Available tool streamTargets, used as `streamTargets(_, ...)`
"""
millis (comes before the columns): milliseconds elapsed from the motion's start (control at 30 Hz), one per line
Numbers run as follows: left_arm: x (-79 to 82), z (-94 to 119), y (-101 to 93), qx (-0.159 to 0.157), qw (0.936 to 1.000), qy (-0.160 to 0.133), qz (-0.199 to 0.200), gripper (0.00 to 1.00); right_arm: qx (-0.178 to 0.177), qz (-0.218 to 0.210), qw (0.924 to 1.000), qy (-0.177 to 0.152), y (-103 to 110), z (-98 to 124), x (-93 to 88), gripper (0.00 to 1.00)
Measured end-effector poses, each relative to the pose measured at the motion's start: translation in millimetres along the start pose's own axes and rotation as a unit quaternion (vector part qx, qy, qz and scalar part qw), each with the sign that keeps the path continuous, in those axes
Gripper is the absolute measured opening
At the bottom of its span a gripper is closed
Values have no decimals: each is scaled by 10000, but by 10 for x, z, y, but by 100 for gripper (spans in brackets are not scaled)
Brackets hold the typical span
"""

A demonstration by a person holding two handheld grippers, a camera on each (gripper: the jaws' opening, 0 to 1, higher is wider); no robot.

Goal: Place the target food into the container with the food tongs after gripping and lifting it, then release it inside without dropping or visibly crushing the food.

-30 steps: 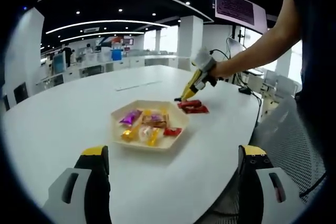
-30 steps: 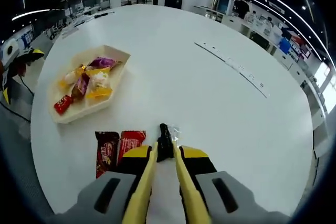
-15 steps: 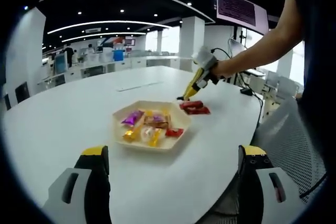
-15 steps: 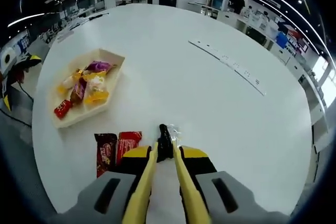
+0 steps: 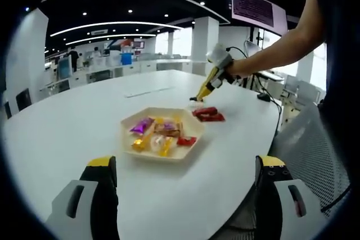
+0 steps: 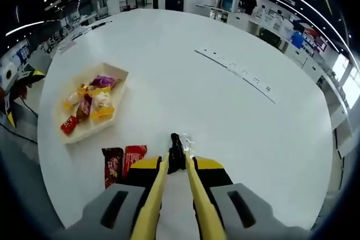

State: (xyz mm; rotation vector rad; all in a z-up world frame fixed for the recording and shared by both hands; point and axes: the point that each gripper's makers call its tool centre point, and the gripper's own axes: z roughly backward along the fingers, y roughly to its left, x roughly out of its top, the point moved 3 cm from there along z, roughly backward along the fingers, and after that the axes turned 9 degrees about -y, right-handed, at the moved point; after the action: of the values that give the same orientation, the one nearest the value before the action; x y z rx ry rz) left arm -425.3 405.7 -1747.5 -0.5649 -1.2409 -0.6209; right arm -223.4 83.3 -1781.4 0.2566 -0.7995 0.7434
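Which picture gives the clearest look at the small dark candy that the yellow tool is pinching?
The right gripper view: the small dark wrapped candy sits close up, clamped at the tips of the right hand-held gripper. In the left gripper view that gripper is far off, and the candy is too small to make out.

Even, bright indoor lighting from ceiling strip lights (image 5: 107, 26) and recessed spots. The white table (image 6: 185, 82) reflects it as soft, diffuse glare; shadows under objects are faint. Strong fisheye distortion curves the ceiling lines and table edge. The centres are sharp; the background and periphery are softer, and windows (image 5: 180, 40) appear overexposed.
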Motion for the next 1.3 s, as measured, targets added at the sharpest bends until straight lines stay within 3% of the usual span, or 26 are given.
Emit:
streamTargets(600,-19,-12,-38,-107,9999,68,-33,99,-48,100,9997,-201,52,150,263,20)
streamTargets(967,-24,-10,-41,-117,9998,92,-160,99,119,247,9988,-407,420,110,507,21)
streamTargets(1300,21,3,-64,-158,9997,-33,-170,99,404,385,9966,-605,910,79,764,21)
